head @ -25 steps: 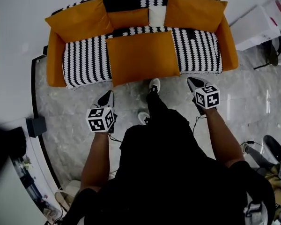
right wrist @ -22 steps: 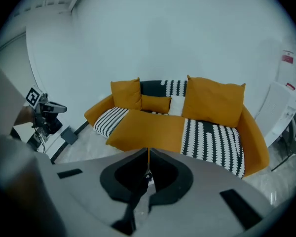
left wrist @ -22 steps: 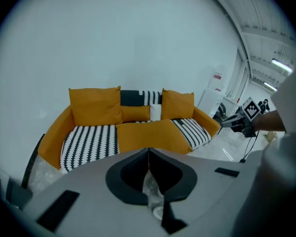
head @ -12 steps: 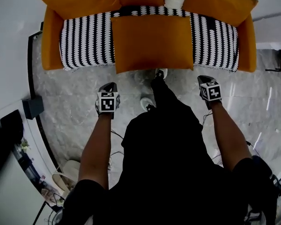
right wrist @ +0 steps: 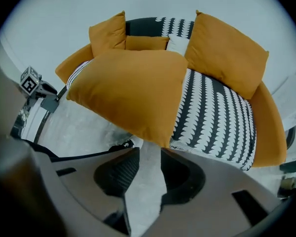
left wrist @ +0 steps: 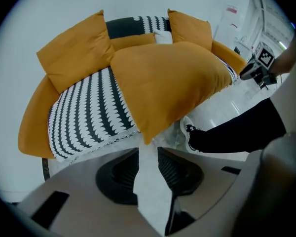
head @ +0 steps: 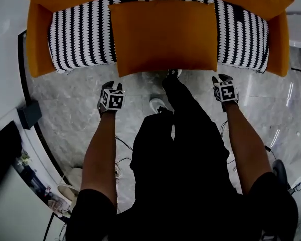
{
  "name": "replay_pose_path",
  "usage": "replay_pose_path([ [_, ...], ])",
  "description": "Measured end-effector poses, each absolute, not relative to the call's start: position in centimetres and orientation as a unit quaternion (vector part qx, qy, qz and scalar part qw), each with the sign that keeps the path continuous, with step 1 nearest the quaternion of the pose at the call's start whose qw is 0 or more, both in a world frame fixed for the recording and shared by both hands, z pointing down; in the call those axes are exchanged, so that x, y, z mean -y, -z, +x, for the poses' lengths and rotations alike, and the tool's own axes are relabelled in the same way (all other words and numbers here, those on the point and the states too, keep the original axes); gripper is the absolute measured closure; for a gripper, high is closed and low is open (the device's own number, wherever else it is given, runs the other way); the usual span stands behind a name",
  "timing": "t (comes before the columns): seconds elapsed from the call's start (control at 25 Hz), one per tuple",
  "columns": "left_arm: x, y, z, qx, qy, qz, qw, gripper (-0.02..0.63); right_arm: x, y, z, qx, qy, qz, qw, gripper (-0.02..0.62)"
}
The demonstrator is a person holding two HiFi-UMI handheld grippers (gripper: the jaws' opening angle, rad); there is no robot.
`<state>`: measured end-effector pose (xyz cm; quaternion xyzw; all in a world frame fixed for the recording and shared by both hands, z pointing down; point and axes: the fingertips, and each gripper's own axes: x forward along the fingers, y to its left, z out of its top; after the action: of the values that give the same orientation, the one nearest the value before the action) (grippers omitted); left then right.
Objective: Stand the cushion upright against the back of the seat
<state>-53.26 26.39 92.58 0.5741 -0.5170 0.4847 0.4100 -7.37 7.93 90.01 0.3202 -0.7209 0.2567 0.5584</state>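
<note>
1. Currently the big orange cushion [head: 163, 36] lies flat on the striped sofa [head: 83, 34] seat, its front edge overhanging.
2. Orange side cushions [right wrist: 227, 53] lean at the sofa's back corners.
3. The left gripper [head: 112, 87] and right gripper [head: 221, 78] hover near its front edge; their jaws have just been opening and stand apart, with nothing between them.

We note a large square orange fabric cushion [head: 163, 36] lying flat, not upright, across the middle of the black-and-white scallop-striped sofa seat [head: 80, 34]. Its front edge overhangs the seat's front. Its rear edge points toward the dark seat back [left wrist: 121, 27].
</note>
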Motion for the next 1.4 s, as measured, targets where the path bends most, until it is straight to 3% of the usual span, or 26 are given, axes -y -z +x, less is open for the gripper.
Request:
replay_pose_path([
  [0.28, -26.5, -96.7, -53.9, 0.508, -0.491, 0.561, 0.431, 0.466, -7.8, -94.5, -6.8, 0.719, -0.207, 0.280, 0.602, 0.433],
  [0.84, -24.0, -99.7, -52.7, 0.482, -0.517, 0.582, 0.401, 0.466, -5.2, -97.7, -4.9, 0.703, -0.185, 0.292, 0.621, 0.423],
  [1.0, -23.7, -99.2, -52.5, 0.479, -0.521, 0.585, 0.396, 0.558, -5.0, -97.3, -6.1, 0.705, -0.190, 0.292, 0.618, 0.491],
  [1.4, -21.8, -93.2, -52.5, 0.498, -0.481, 0.586, 0.420, 0.571, -3.8, -92.3, -7.0, 0.721, -0.238, 0.296, 0.579, 0.534],
])
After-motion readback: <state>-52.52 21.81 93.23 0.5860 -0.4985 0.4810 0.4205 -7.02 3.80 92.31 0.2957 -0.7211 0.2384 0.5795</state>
